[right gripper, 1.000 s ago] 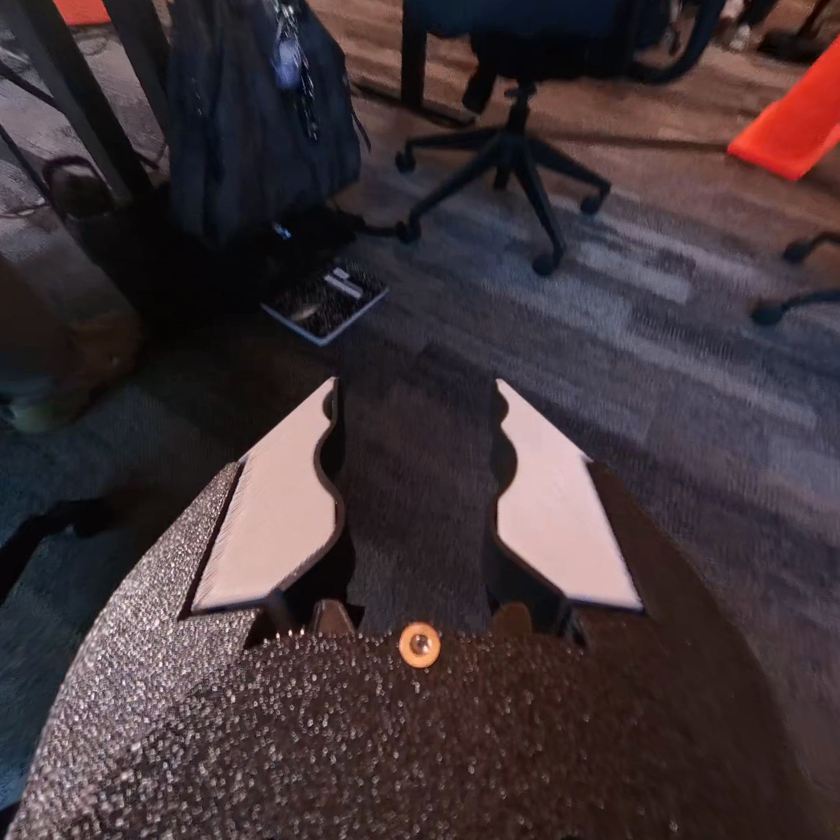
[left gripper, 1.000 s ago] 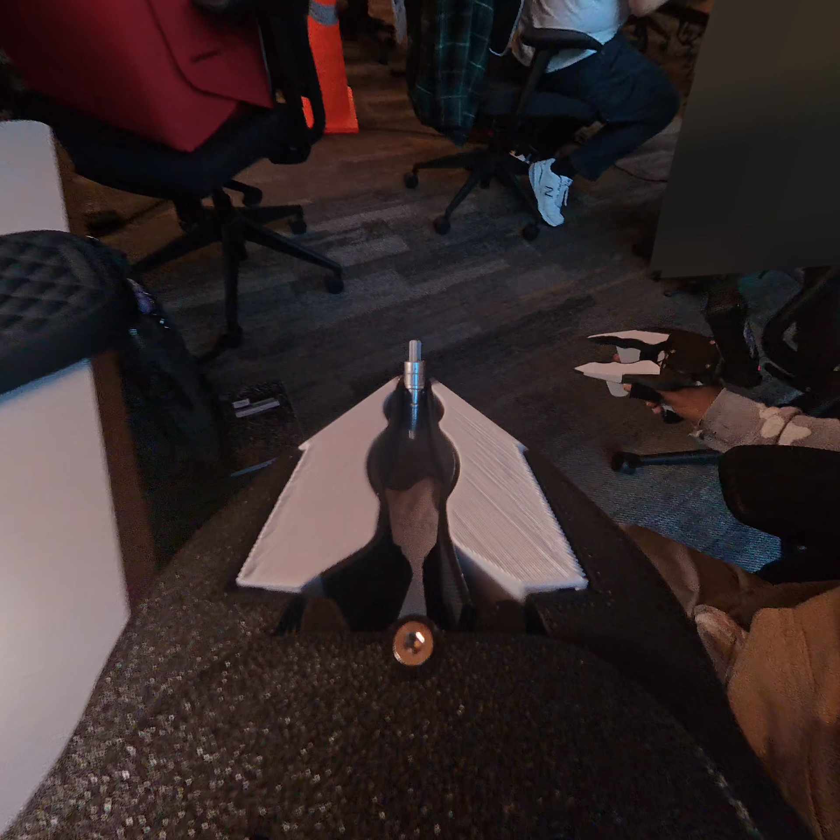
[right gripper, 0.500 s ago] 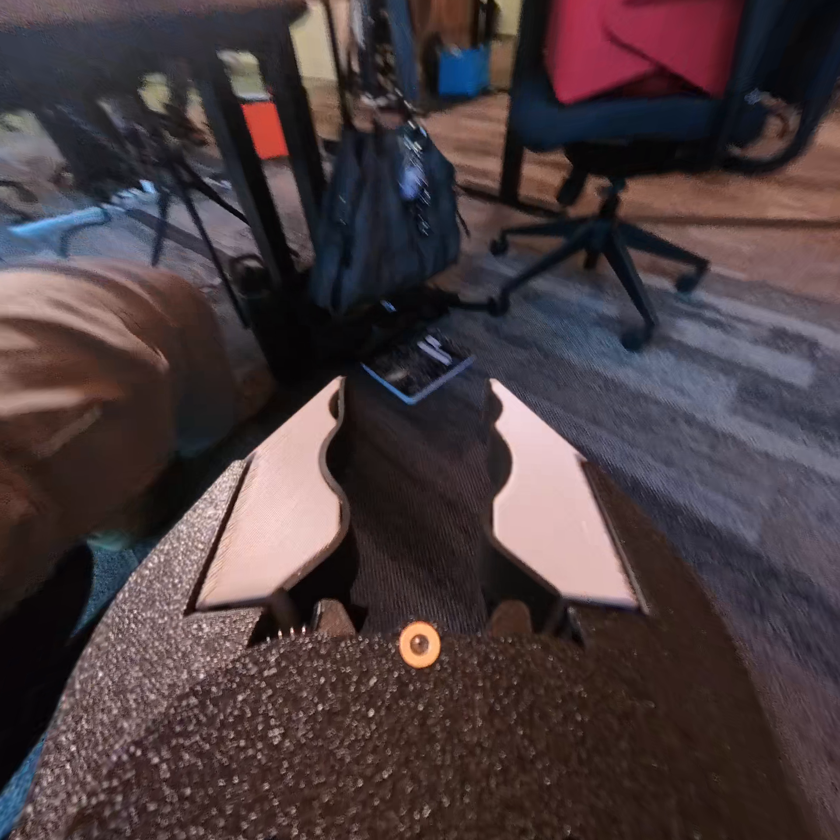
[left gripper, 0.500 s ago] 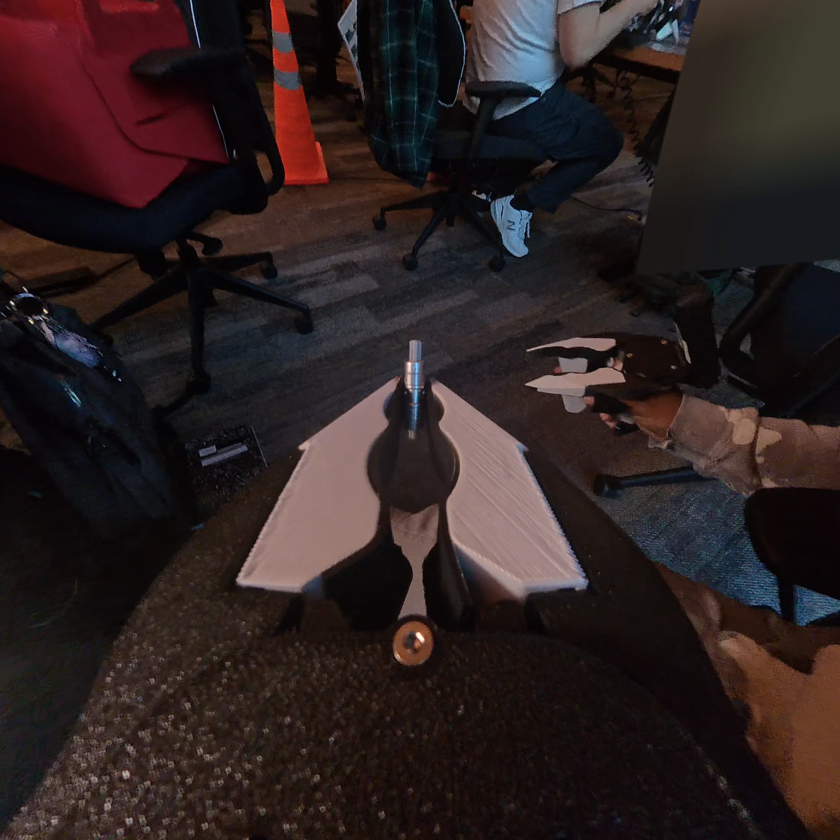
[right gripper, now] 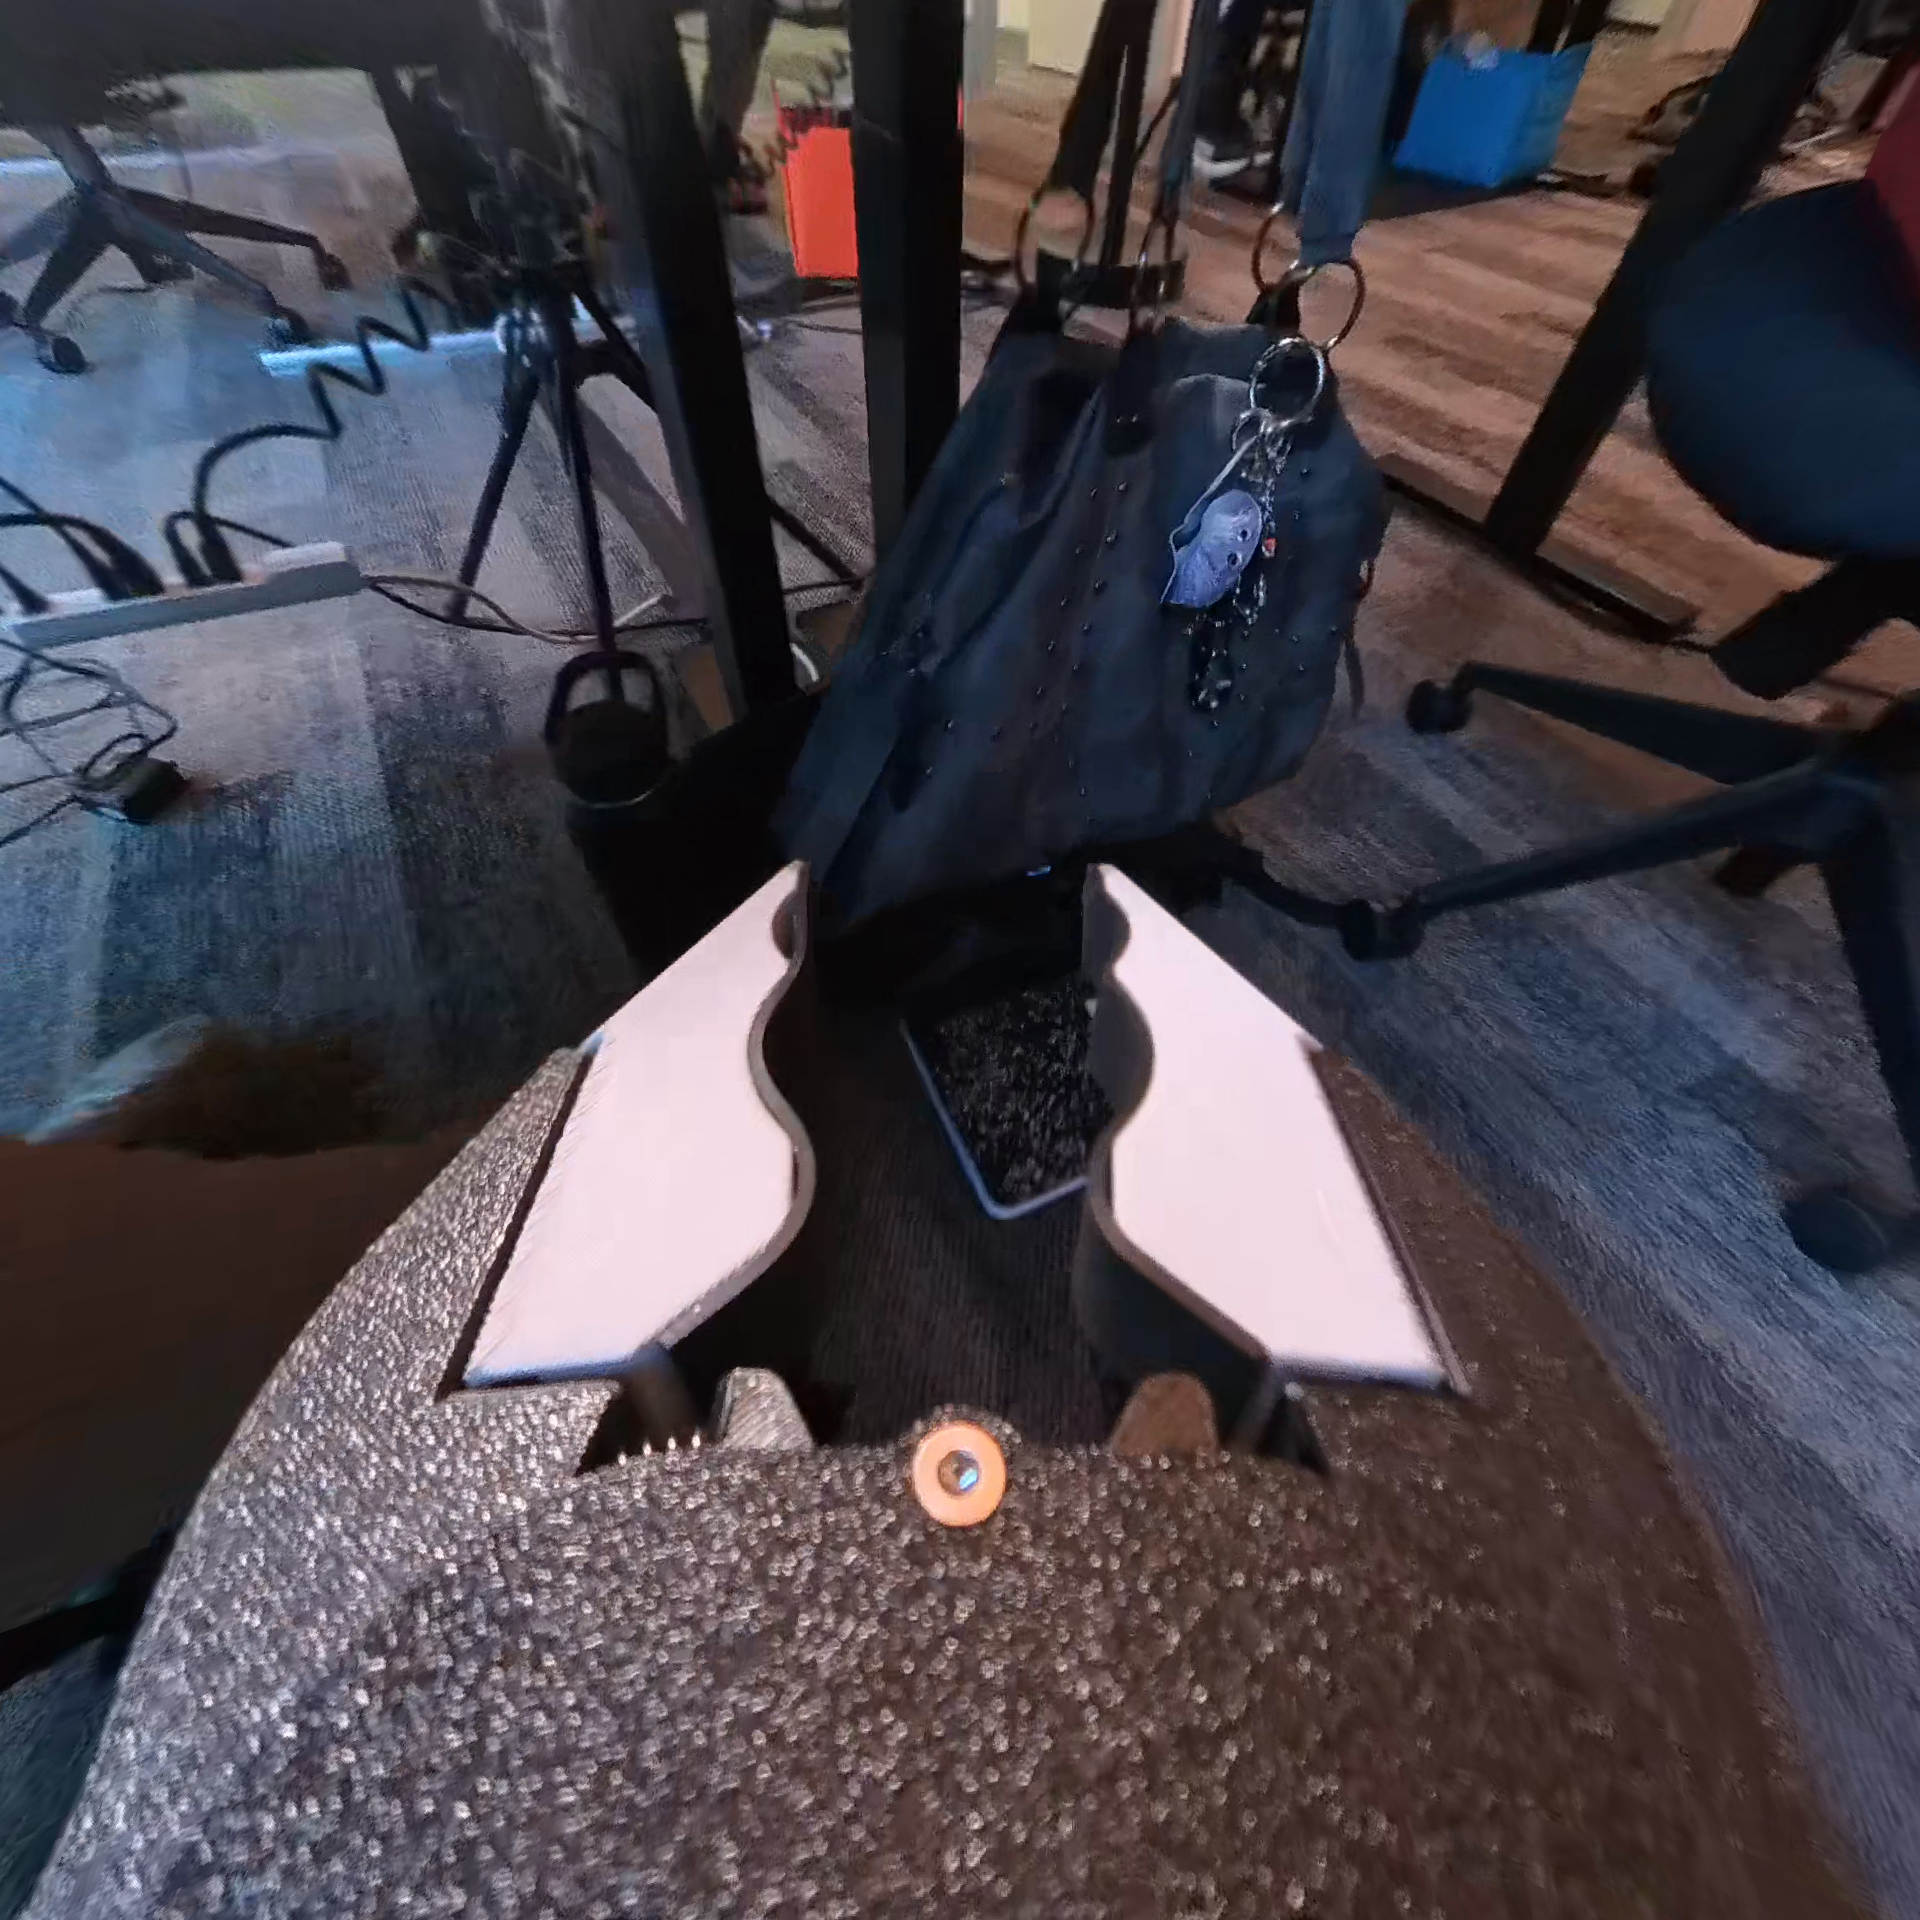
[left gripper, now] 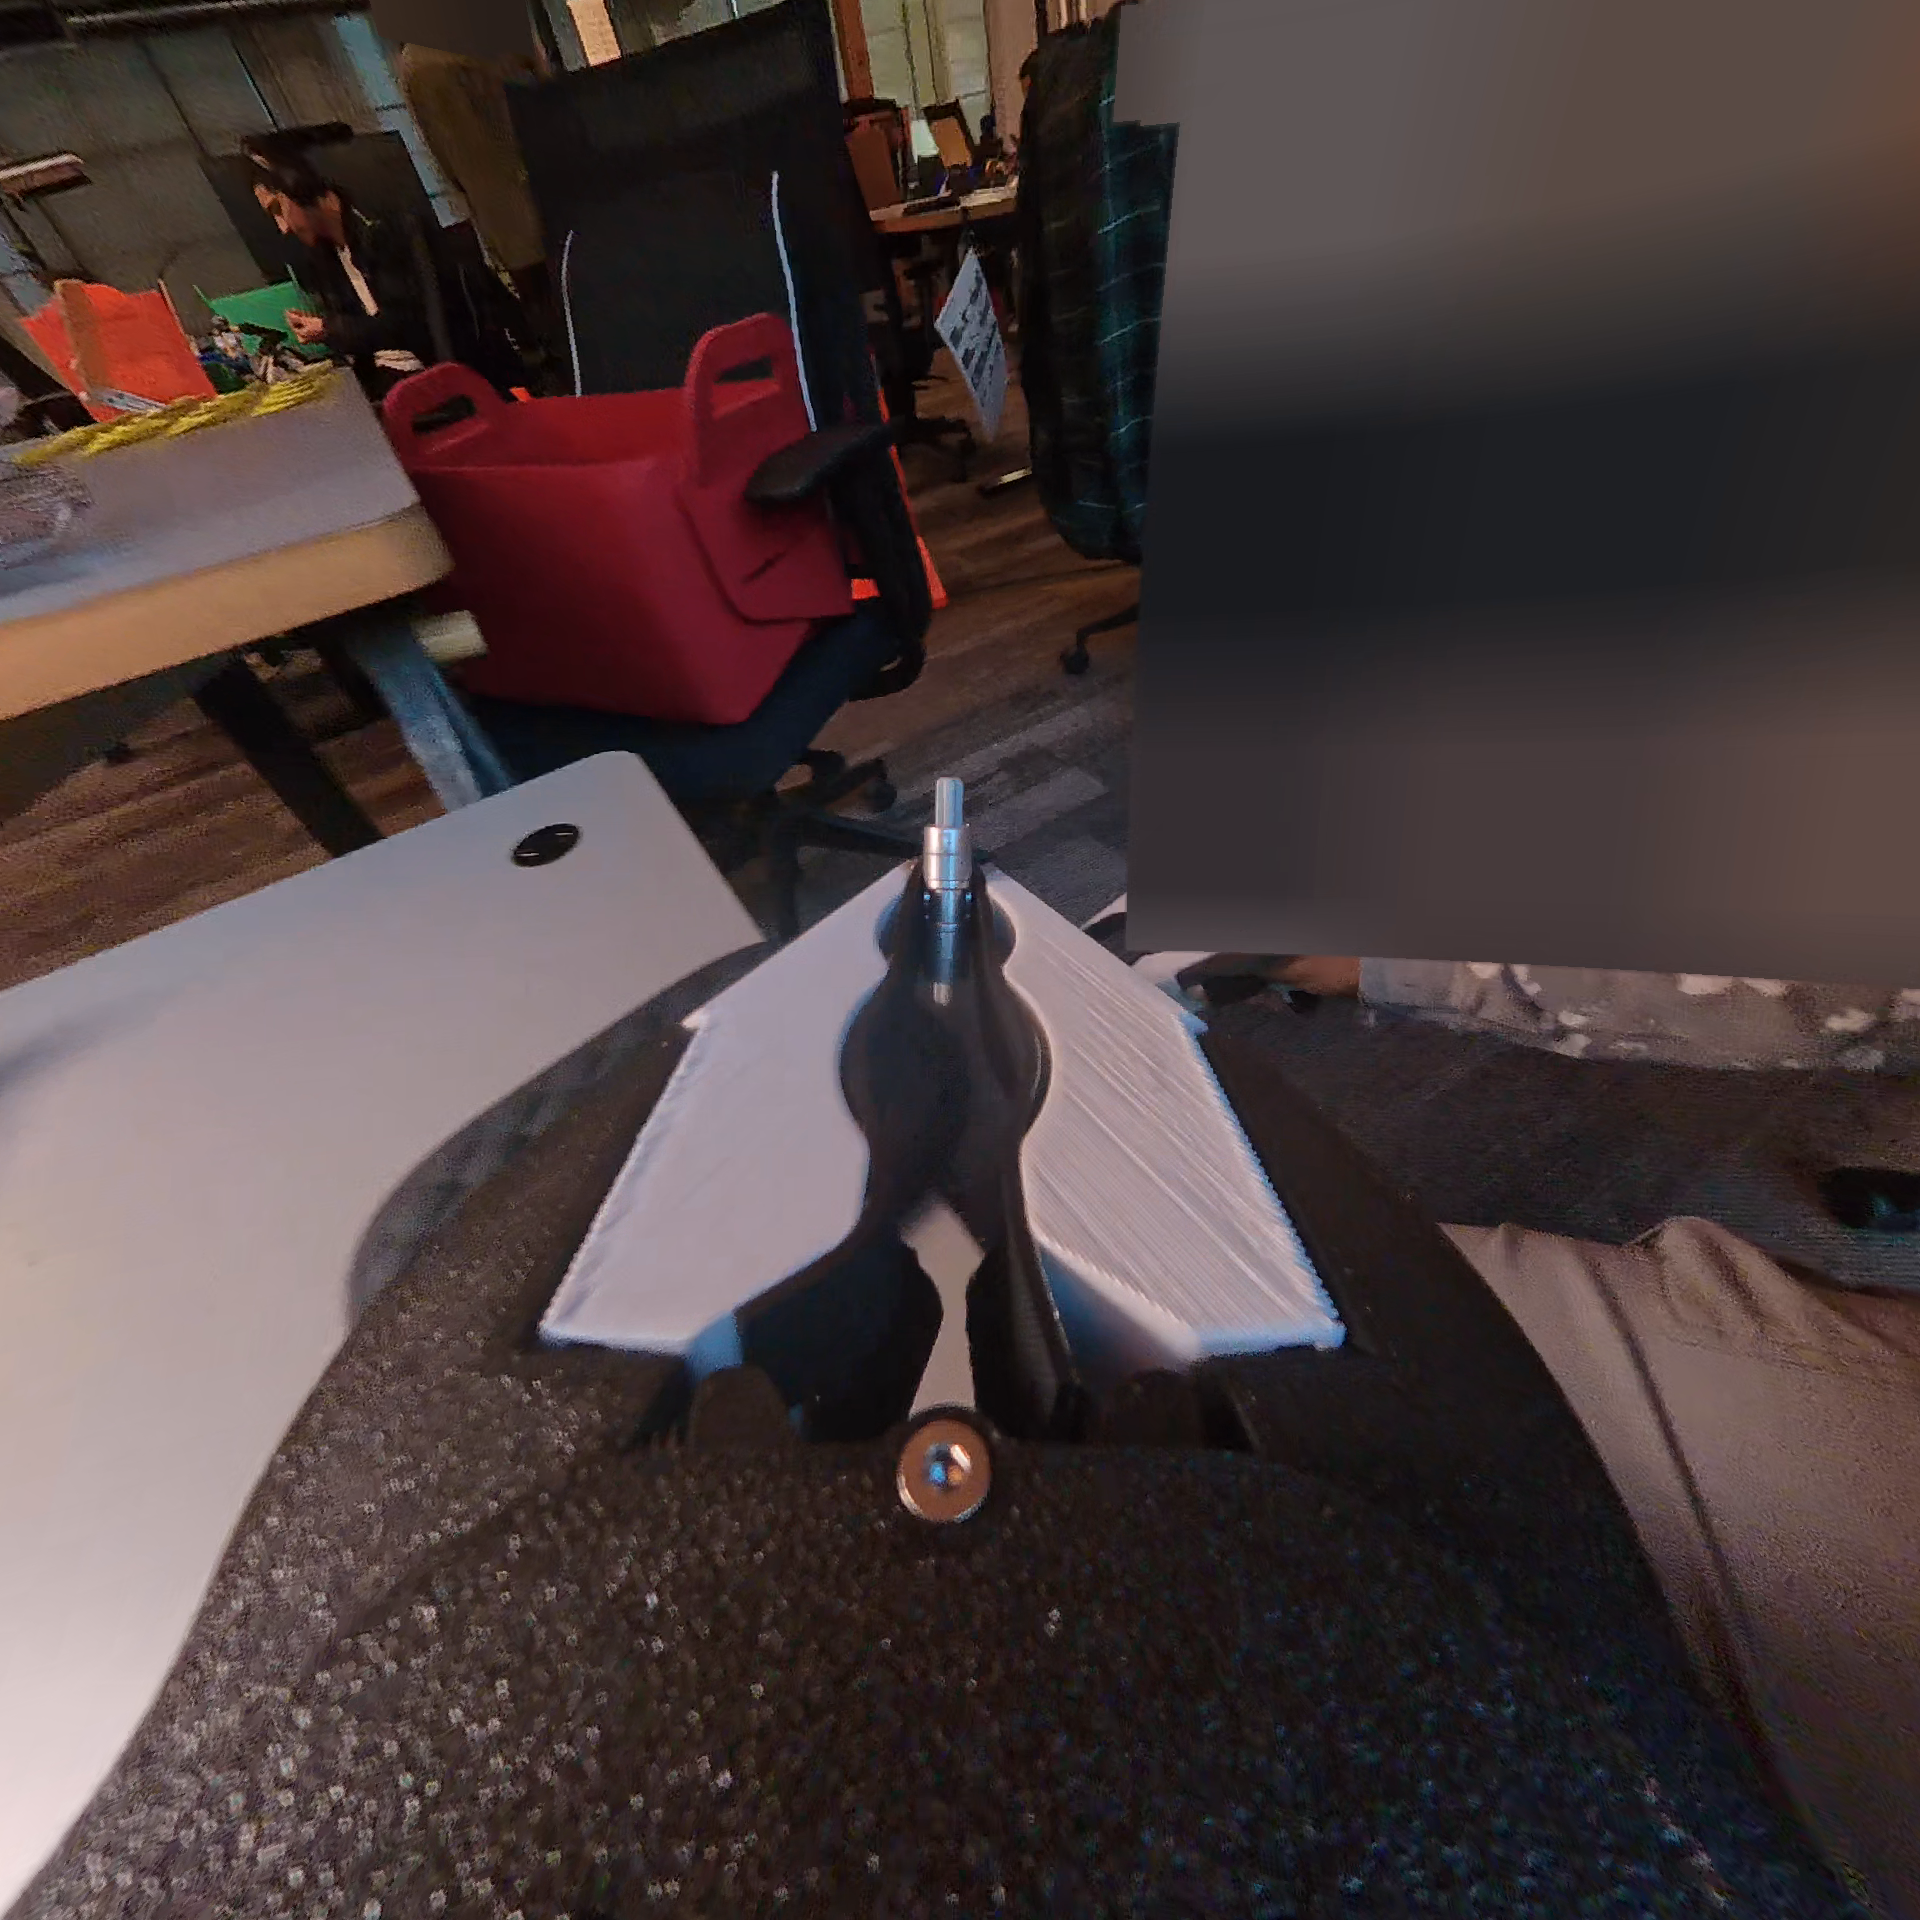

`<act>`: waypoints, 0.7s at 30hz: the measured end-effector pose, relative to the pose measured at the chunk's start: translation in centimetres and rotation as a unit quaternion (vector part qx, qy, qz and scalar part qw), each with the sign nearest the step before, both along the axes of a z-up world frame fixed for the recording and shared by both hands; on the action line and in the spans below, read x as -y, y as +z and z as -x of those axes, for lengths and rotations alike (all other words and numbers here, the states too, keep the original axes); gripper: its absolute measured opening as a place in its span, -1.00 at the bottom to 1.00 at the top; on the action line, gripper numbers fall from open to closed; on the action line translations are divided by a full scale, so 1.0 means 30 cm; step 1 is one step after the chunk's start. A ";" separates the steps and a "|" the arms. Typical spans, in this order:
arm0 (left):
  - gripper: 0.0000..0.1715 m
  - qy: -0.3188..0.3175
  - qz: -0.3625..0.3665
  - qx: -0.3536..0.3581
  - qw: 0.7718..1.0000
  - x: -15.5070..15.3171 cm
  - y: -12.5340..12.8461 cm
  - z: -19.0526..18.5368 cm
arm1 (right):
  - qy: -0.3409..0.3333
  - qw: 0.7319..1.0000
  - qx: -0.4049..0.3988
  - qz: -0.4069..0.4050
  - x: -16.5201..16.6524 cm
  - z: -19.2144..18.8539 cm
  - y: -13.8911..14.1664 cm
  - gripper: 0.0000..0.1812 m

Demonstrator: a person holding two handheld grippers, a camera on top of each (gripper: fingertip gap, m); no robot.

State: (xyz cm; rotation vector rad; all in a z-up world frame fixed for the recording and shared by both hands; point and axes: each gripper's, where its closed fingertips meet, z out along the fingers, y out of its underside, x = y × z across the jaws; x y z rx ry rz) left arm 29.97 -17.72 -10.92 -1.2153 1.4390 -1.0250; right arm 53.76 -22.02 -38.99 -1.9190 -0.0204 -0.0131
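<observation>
My left gripper (left gripper: 948, 896) is shut on a small silver metal pin (left gripper: 945, 852) whose stepped tip sticks out past the white fingertips. It is held in the air beside the rounded corner of a white table (left gripper: 312, 1018). My right gripper (right gripper: 943, 894) is open and empty, low above the carpet. Between its fingers I see a black speckled notebook (right gripper: 1013, 1101) lying on the floor. Just beyond it a dark blue bag (right gripper: 1081, 644) with a key ring charm hangs under a desk.
A red felt bin (left gripper: 613, 551) rests on a black office chair beyond the white table. A second table (left gripper: 187, 520) stands at the left, with a person behind it. An office chair base (right gripper: 1662, 790), black desk legs (right gripper: 717, 416) and floor cables (right gripper: 83, 727) surround the bag. Some 35 cm of space lies between my two pairs of fingers.
My left gripper has risen from the floor view to table height, still holding the pin. My right gripper has swung toward the hanging bag and the notebook, still open.
</observation>
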 end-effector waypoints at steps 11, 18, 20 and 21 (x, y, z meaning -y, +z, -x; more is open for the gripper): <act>-0.94 -0.009 0.007 -0.008 1.000 -0.219 0.109 -0.093 | -0.023 0.999 0.012 0.031 -0.459 -0.267 0.069 -0.47; -0.94 -0.014 0.009 -0.026 1.000 -0.398 0.029 -0.325 | -0.029 0.995 -0.022 0.096 -0.604 -0.314 -0.260 -0.49; -0.94 0.016 -0.015 -0.026 0.999 -0.494 -0.001 -0.430 | -0.036 0.992 -0.048 0.112 -0.674 -0.363 -0.448 -0.51; -0.94 0.036 -0.028 -0.027 0.999 -0.539 -0.019 -0.479 | -0.040 0.990 -0.061 0.121 -0.709 -0.393 -0.552 -0.51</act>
